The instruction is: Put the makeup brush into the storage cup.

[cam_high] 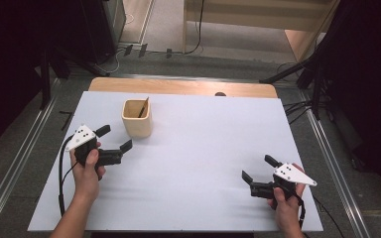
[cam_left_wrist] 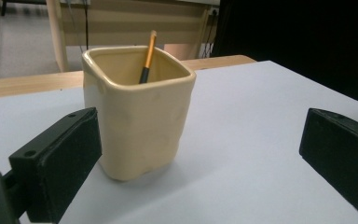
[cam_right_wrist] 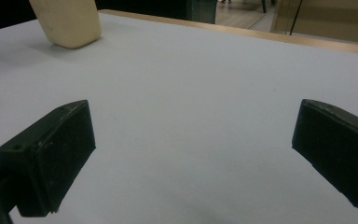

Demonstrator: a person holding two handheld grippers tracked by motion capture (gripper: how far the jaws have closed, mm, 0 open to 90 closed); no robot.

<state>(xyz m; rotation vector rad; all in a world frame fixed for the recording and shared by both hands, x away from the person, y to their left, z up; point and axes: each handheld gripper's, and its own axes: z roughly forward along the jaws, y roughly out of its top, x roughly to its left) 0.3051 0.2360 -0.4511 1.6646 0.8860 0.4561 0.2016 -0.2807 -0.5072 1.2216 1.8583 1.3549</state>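
Observation:
A cream square cup (cam_high: 137, 119) stands on the white table top (cam_high: 193, 148) at the back left, with a thin orange-and-black stick (cam_high: 143, 107) leaning inside it. My left gripper (cam_high: 114, 138) hovers just left of and in front of the cup, jaws wide open and empty. From the left gripper view the cup (cam_left_wrist: 137, 116) sits close ahead, and the stick (cam_left_wrist: 148, 57) pokes above its rim. My right gripper (cam_high: 259, 167) is open near the front right, empty. The right gripper view catches the cup's base (cam_right_wrist: 67, 21) far off at the upper left.
A wooden strip (cam_high: 178, 87) runs along the table's far edge. Metal rails (cam_high: 15, 163) flank the table on both sides. Cables (cam_high: 297, 106) and dark stands lie on the floor behind. A black cable (cam_high: 61, 173) trails from the left gripper.

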